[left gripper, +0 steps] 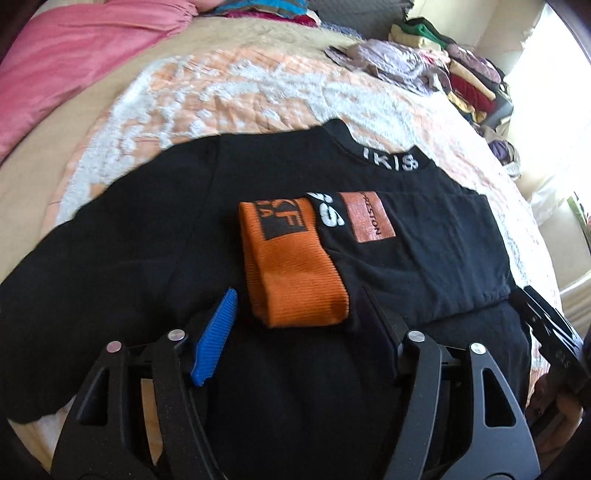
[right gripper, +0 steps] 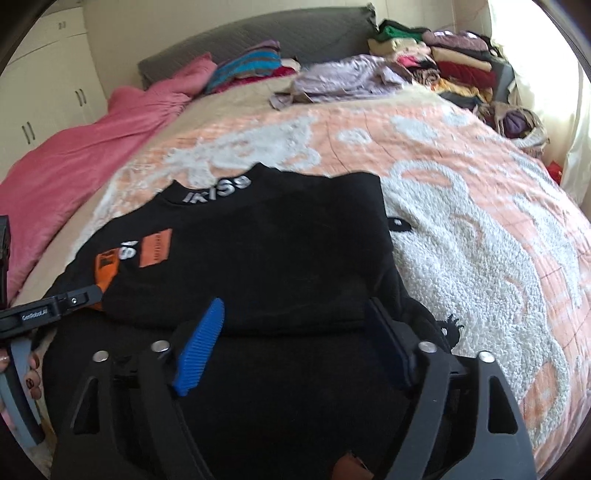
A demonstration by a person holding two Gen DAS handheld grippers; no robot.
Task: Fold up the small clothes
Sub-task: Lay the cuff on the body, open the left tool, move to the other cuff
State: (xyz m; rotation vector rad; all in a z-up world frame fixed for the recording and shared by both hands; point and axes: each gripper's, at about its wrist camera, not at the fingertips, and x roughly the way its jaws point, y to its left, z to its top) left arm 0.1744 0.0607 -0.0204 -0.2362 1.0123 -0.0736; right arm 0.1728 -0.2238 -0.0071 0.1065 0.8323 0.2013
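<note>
A bed (right gripper: 461, 229) fills both views, covered by a peach quilt with a raised white pattern; a grey headboard (right gripper: 280, 33) closes its far end, and a white wardrobe (right gripper: 44, 88) stands to the left of it in the right wrist view. A pink blanket (right gripper: 92, 147) lies bunched along the bed's left side, running up toward the headboard. Piles of mixed clothes (right gripper: 436, 62) occupy the far right corner, with a crumpled lilac garment (right gripper: 343, 77) in front of them and a striped heap (right gripper: 251, 62) near the headboard. The task item, a black sweatshirt (left gripper: 406, 258), lies on the near part of the quilt, collar away from the cameras and white lettering visible on the collar band. Its right side is folded in over the body, giving a straight edge; the left side is spread wider and less tidy. An orange cuff (left gripper: 291, 266) lies on top of the chest area, just beside an orange patch (left gripper: 367, 218) and white lettering on the front. The left gripper (left gripper: 295, 306) hangs over the near part of the sweatshirt with its fingers spread well apart — the orange cuff's near end sits between the tips, but neither pad presses on it. The right gripper (right gripper: 299, 314) stands over the folded right portion, fingers also wide apart and gripping nothing — black fabric lies beneath and between them. The person's left hand (right gripper: 31, 373) shows at the left edge of the right wrist view, holding the other tool's handle.
</note>
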